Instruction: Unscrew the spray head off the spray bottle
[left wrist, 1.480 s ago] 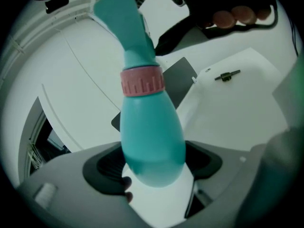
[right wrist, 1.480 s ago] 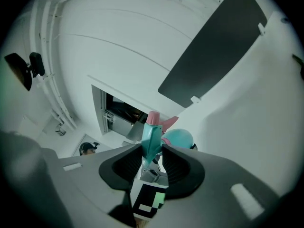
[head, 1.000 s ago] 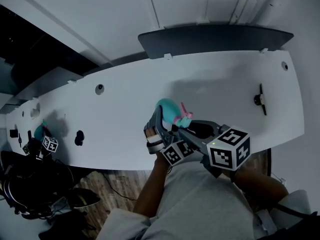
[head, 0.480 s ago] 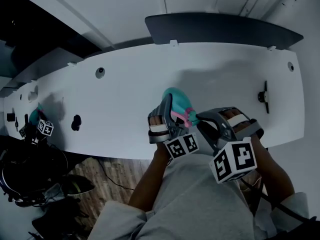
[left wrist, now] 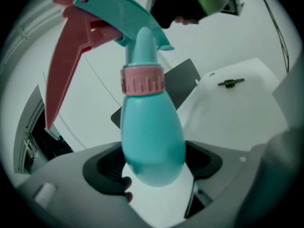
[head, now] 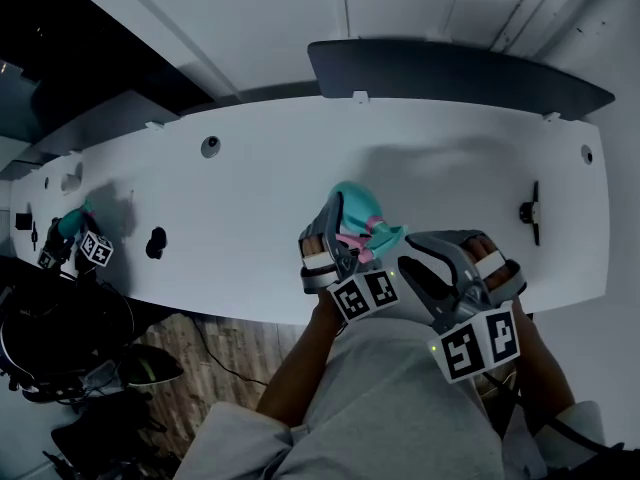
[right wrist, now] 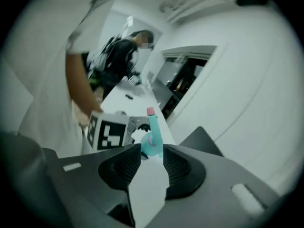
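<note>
Now, one view after another:
Head view: the left gripper (head: 335, 240) holds the spray bottle (head: 355, 206) over the table (head: 230, 218). The right gripper (head: 405, 258), at its 4 o'clock, has rolled back and let go.
Left gripper view: fingers clamped on the spray bottle's belly, spray head (left wrist: 109, 18) at 11 o'clock.
Right gripper view: fingers just opened and empty, spray bottle beyond the tips at 12 o'clock. Probably resetting for another twist.

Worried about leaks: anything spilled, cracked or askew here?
Nothing stands out: the spray bottle is held in the left hand-held gripper, its spray head on straight, and no liquid shows on the white table.
</note>
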The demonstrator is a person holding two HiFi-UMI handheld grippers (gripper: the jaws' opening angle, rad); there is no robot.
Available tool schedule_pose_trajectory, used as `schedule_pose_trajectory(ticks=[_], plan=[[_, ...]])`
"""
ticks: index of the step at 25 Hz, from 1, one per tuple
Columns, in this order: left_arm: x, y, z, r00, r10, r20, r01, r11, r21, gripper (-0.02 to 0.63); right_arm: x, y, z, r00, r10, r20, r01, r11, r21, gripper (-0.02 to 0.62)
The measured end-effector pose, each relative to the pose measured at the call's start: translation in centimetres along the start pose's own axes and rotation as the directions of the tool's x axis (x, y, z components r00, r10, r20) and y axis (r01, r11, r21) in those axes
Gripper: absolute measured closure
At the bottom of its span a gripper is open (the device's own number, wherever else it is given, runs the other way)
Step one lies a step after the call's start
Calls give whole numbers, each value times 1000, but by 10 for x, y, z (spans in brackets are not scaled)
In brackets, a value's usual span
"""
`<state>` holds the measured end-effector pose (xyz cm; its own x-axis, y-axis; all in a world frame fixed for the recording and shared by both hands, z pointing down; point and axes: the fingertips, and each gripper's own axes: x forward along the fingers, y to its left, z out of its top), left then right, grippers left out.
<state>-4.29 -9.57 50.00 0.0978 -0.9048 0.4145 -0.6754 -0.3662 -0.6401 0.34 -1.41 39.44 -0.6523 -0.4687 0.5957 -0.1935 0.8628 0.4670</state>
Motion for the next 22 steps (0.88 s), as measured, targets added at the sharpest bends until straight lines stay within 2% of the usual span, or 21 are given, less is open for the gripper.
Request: schedule_pose_trajectory(ticks=[1, 2, 3, 4, 5, 6, 7, 8, 10, 11, 12, 14, 15, 17, 19, 20, 22], plan=[[1, 4, -1, 1000, 11, -3, -11, 1000, 1, 230, -6, -3, 2, 996, 25, 85, -45, 971, 235, 448], [1, 7, -2, 1000, 22, -4, -22, 1000, 5, 230, -12, -9, 3, 982, 29, 189, -122, 855, 504, 448], [2, 9, -2, 999, 32, -4, -32, 999, 12, 230, -16, -15, 3, 957, 1, 289, -222, 641, 734, 448], [3, 11, -2, 999, 40, -2, -40, 999, 19, 230, -18, -19, 2, 930, -49, 363, -319, 379, 869, 451], [4, 12, -1, 999, 46, 0, -46, 999, 27, 230, -16, -19, -2, 911, -97, 400, -386, 137, 912, 451], [4, 12, 0, 999, 51, 3, -51, 998, 35, 230, -11, -16, -6, 905, -125, 406, -414, -41, 909, 451], [4, 12, 1, 998, 54, 8, -55, 998, 44, 230, -5, -11, -11, 908, -136, 397, -415, -164, 895, 450], [3, 12, 2, 998, 58, 13, -59, 997, 55, 230, 0, -7, -14, 911, -142, 388, -412, -260, 873, 449], [1, 11, 6, 998, 65, 25, -66, 995, 74, 230, 6, -5, -14, 898, -179, 402, -439, -428, 790, 422], [0, 10, 6, 997, 67, 29, -69, 994, 81, 230, 7, -7, -13, 885, -210, 416, -463, -492, 737, 417], [-1, 9, 6, 997, 69, 33, -71, 994, 87, 230, 8, -9, -12, 874, -237, 424, -482, -536, 693, 404], [-3, 6, 6, 997, 68, 38, -72, 992, 108, 230, 10, -12, -13, 866, -266, 423, -494, -583, 645, 387], [-4, 4, 6, 997, 66, 43, -71, 990, 122, 230, 12, -12, -14, 867, -266, 421, -492, -591, 639, 387], [-5, 2, 7, 997, 66, 49, -72, 987, 143, 230, 17, -12, -14, 873, -249, 420, -481, -584, 654, 402], [-4, 3, 7, 997, 67, 46, -73, 986, 151, 230, 19, -13, -11, 880, -225, 419, -471, -542, 696, 428], [-4, 3, 6, 997, 67, 44, -73, 985, 157, 230, 19, -13, -9, 884, -209, 417, -463, -503, 730, 436], [-5, 3, 4, 997, 64, 43, -71, 983, 170, 230, 18, -14, -7, 898, -163, 408, -439, -383, 813, 449]])
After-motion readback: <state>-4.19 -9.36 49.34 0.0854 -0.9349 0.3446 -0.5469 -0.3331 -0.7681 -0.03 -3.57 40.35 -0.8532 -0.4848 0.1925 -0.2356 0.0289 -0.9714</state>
